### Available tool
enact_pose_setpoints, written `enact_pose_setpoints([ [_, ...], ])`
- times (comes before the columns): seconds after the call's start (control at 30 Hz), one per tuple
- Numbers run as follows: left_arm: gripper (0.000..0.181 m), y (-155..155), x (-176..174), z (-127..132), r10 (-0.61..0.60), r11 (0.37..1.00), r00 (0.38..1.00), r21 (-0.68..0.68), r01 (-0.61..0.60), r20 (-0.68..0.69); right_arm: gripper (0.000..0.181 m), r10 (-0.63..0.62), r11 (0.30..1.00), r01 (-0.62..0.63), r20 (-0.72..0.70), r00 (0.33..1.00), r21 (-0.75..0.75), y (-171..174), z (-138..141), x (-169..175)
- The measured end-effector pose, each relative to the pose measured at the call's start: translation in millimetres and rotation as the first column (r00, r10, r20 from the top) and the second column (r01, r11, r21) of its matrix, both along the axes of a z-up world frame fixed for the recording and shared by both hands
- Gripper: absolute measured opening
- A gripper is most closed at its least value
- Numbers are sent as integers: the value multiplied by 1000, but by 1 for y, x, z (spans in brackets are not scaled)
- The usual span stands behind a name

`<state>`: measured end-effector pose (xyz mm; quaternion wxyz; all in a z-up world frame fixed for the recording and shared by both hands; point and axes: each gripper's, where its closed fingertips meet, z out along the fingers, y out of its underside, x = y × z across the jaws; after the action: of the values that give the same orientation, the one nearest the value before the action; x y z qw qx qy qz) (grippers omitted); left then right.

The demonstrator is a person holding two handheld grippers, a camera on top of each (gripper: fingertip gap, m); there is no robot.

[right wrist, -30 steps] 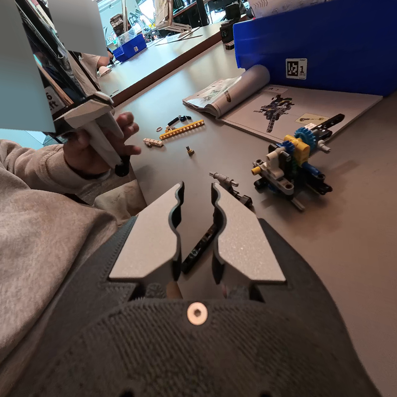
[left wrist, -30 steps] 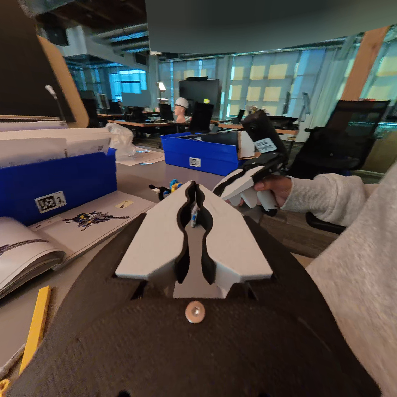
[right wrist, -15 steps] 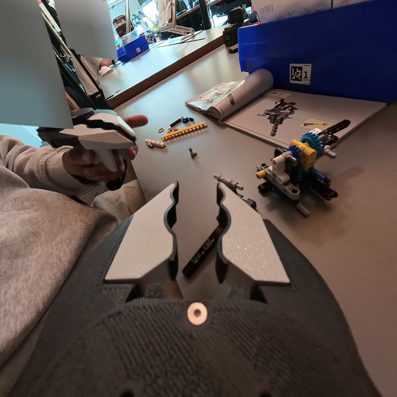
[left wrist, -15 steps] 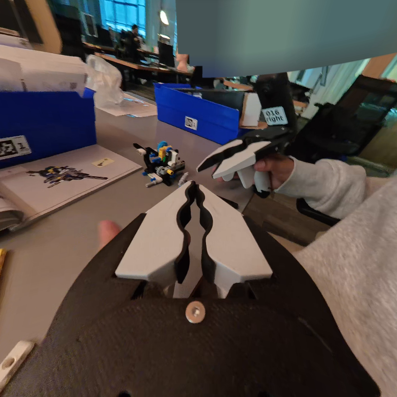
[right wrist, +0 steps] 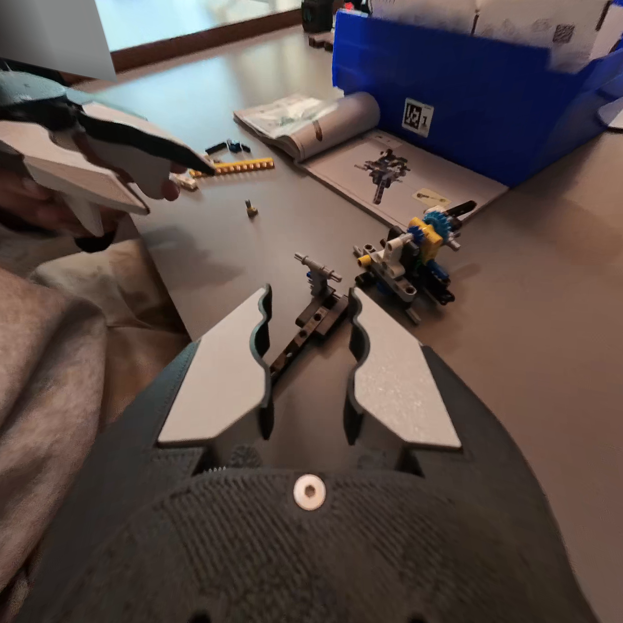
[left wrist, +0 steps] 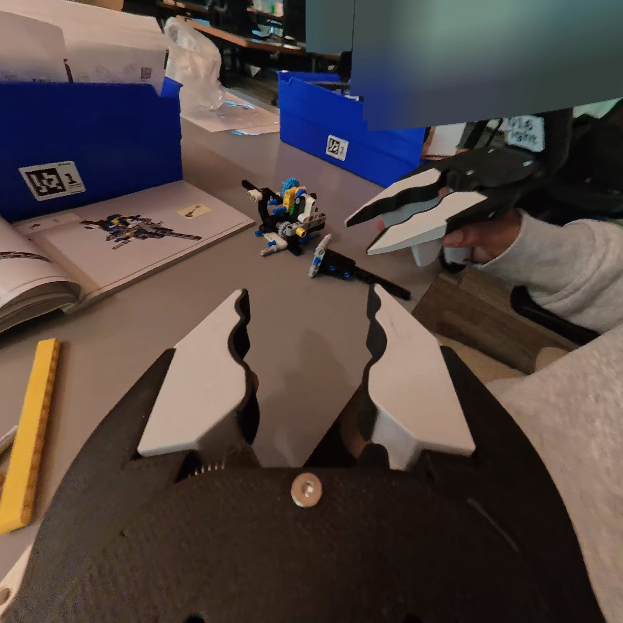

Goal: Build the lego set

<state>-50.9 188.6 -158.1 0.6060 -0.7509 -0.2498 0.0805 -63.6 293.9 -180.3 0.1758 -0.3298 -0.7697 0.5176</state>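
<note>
A partly built lego model (left wrist: 288,215) with blue gears and yellow, white and black parts stands on the grey table (left wrist: 188,303); it also shows in the right wrist view (right wrist: 409,261). A black beam assembly with a grey piece (left wrist: 350,268) lies beside it, just ahead of my right gripper (right wrist: 310,296), which is open and empty above it. My left gripper (left wrist: 306,295) is open and empty, low over bare table. A long yellow beam (left wrist: 28,428) lies at its left, also seen in the right wrist view (right wrist: 236,167).
An open instruction booklet (left wrist: 124,236) lies before a blue bin (left wrist: 101,135). A second blue bin (left wrist: 337,135) stands farther back. Small loose parts (right wrist: 251,209) lie near the yellow beam. The table's near edge (left wrist: 418,303) runs by the person's sleeve (left wrist: 556,263).
My left gripper has tilted down toward the table and opened; the small piece seen between its fingers a second ago is gone. My right gripper has opened wider and moved forward over the black beam.
</note>
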Motion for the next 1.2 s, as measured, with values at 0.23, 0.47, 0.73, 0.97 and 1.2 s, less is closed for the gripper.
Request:
enact_pose_setpoints([
  [0.23,57,-7,-13,-19,53,988,994,-136,-66,-95,43,12,994,-14,10,1000,104,-5,-14,1],
  [0.47,53,-19,-26,-8,94,995,996,-39,-94,6,45,-5,997,5,11,1000,83,-2,-11,-1],
  [0.73,51,-49,-86,46,248,965,969,85,-248,11,52,-79,976,66,-55,995,-207,36,40,-23],
  [0.97,53,-45,-103,37,257,963,947,-30,-268,-190,61,-196,921,100,-225,954,-377,54,100,-44],
  [1.2,45,-42,-87,44,188,965,982,189,-182,-10,63,-142,956,109,-103,984,-272,26,65,-41],
])
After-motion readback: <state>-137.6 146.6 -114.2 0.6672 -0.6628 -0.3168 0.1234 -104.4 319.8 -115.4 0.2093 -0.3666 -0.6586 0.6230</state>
